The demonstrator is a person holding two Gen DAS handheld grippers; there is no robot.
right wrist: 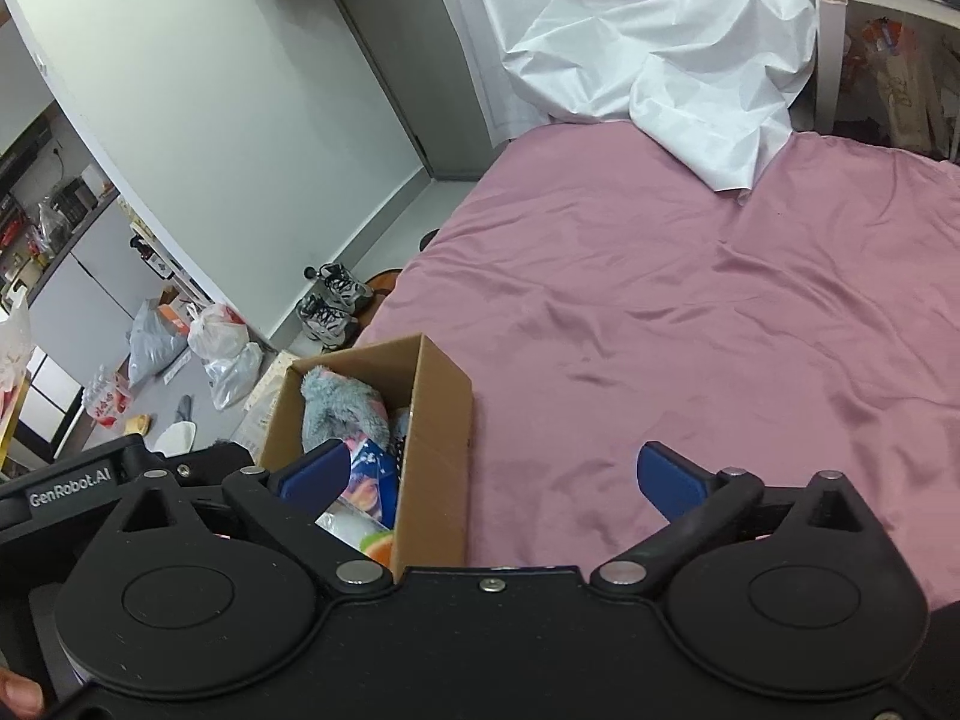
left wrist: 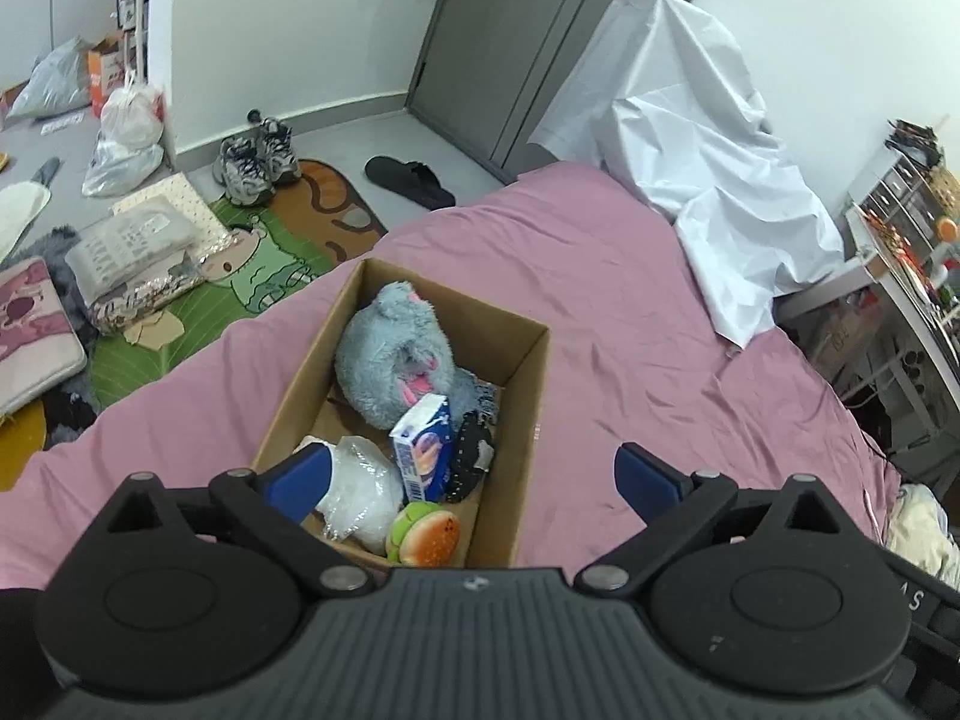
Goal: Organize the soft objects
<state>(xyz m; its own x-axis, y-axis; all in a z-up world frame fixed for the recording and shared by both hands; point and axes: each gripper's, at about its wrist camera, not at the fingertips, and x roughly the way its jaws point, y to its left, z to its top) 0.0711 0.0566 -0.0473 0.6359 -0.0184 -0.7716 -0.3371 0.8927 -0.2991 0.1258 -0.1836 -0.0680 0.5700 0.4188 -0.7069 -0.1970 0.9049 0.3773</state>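
Note:
A cardboard box (left wrist: 528,384) sits on the pink bed sheet (left wrist: 630,300). Inside lie a grey plush toy (left wrist: 384,354), a blue and white tissue pack (left wrist: 423,450), a clear plastic bag (left wrist: 360,486), a burger-shaped toy (left wrist: 426,534) and a black dotted item (left wrist: 471,462). My left gripper (left wrist: 474,474) hangs open above the box's near end with nothing between its blue fingers (left wrist: 645,474). In the right wrist view the same box (right wrist: 438,420) is at the lower left, and my right gripper (right wrist: 492,474) stands open over its right wall, holding nothing.
A crumpled white sheet (left wrist: 690,138) covers the bed's far end. Sneakers (left wrist: 258,162), a black slipper (left wrist: 411,180), plastic bags (left wrist: 126,132) and cushions (left wrist: 36,330) lie on the floor to the left. A cluttered desk (left wrist: 906,240) stands at the right.

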